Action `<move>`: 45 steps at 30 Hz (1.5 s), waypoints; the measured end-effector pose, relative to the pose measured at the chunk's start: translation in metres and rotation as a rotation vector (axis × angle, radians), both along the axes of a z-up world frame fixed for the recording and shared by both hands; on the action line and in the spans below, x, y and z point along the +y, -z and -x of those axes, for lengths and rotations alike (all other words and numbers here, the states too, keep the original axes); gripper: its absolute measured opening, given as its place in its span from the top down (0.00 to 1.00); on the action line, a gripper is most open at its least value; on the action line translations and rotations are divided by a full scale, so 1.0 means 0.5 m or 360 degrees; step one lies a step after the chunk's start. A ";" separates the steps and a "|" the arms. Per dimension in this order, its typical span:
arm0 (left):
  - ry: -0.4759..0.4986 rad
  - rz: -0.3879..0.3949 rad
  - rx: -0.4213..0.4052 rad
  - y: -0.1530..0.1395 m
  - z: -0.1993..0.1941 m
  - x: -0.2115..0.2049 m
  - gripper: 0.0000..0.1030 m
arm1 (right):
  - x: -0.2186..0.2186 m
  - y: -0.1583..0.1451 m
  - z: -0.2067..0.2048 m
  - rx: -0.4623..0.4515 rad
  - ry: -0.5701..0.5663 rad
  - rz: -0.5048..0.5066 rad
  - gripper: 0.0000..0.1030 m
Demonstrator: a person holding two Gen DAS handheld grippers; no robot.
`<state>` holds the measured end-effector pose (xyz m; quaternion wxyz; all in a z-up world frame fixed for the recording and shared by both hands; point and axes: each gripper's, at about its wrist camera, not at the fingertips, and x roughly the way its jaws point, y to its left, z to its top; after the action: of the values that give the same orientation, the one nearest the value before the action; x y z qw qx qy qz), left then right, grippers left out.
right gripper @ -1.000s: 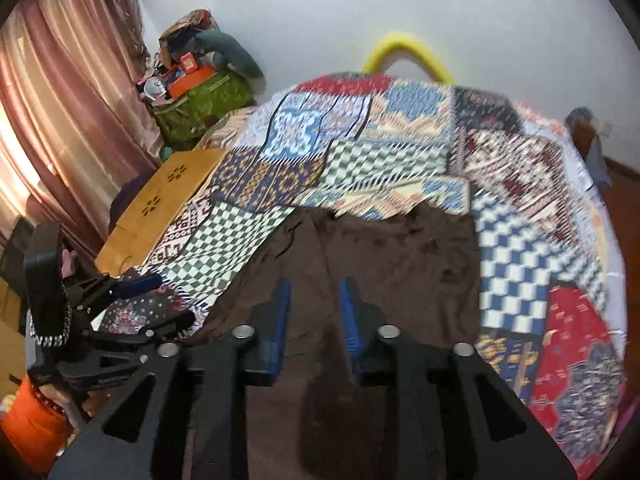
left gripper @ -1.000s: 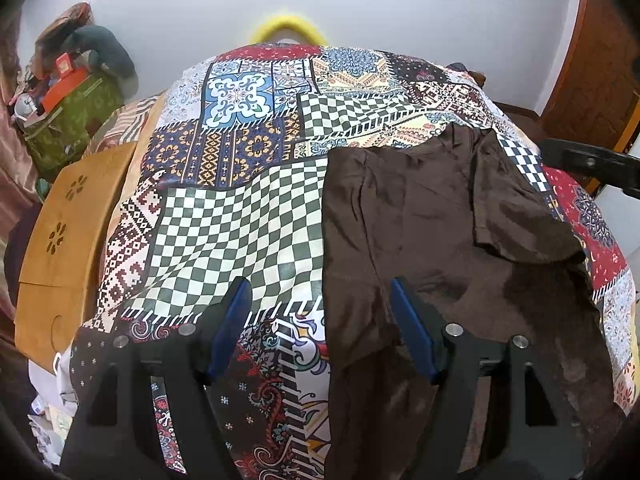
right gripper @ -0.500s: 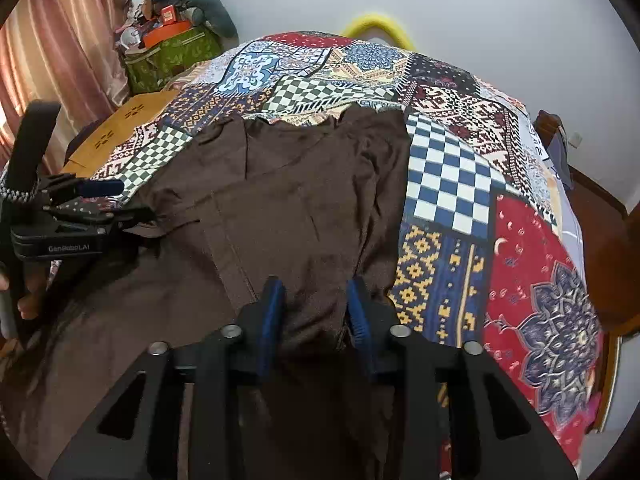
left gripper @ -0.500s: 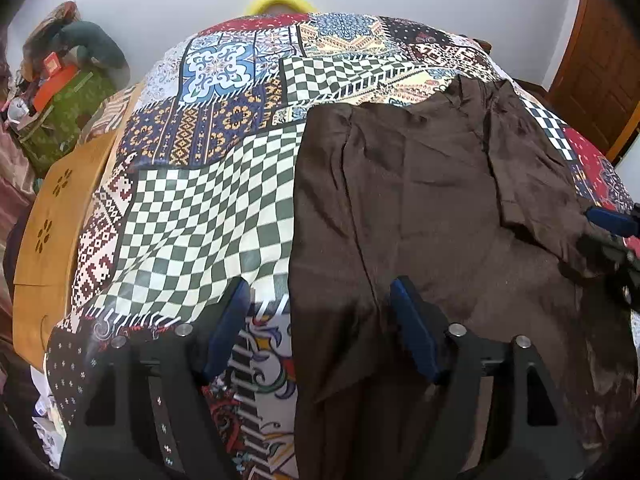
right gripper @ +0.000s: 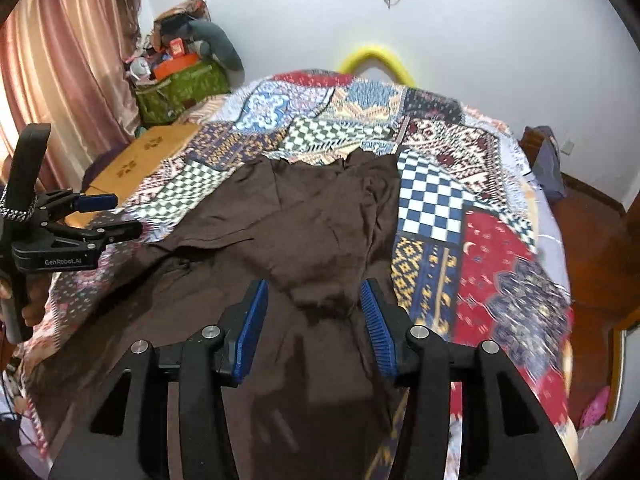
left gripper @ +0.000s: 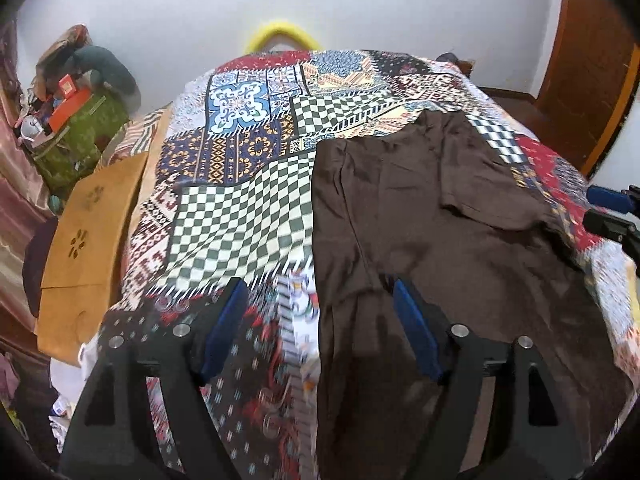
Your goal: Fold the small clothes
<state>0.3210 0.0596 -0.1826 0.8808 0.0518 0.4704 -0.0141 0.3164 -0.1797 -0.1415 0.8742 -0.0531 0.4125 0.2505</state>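
A dark brown garment [left gripper: 432, 216] lies spread on a patchwork bedspread [left gripper: 240, 216], with its right sleeve side folded inward. It also shows in the right wrist view [right gripper: 304, 232]. My left gripper [left gripper: 320, 312] is open and empty, hovering over the garment's near left edge. My right gripper [right gripper: 314, 312] is open and empty, just above the garment's near right part. The left gripper also appears at the left of the right wrist view [right gripper: 108, 216], and the right gripper at the right edge of the left wrist view [left gripper: 608, 212].
An orange-brown flat box [left gripper: 88, 240] lies at the bed's left edge. A green bag with clutter [right gripper: 180, 84] stands by the pink curtain [right gripper: 60, 64]. A yellow curved object [right gripper: 376, 60] is behind the bed. A wooden door [left gripper: 592, 64] is to the right.
The right gripper has opened, letting go of the garment, and drawn back. The left gripper has stayed open and lifted back slightly. The right side of the garment now lies folded inward.
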 end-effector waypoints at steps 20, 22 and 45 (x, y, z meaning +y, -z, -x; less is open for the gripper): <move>-0.0099 0.0130 0.0277 0.049 0.317 0.076 0.22 | -0.115 0.090 0.230 0.0235 0.0083 0.0154 0.47; -0.0103 0.0165 0.0300 0.056 0.340 0.076 0.22 | -0.124 0.112 0.245 0.0287 0.0097 0.0163 0.48; -0.0032 0.0262 0.0241 0.044 0.408 0.033 0.98 | -0.181 0.118 0.330 0.0406 0.0099 -0.0073 0.94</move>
<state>0.1172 0.0762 -0.2047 0.8441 -0.0265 0.5334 -0.0478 0.1517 -0.2700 -0.2006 0.8230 0.0121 0.5159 0.2374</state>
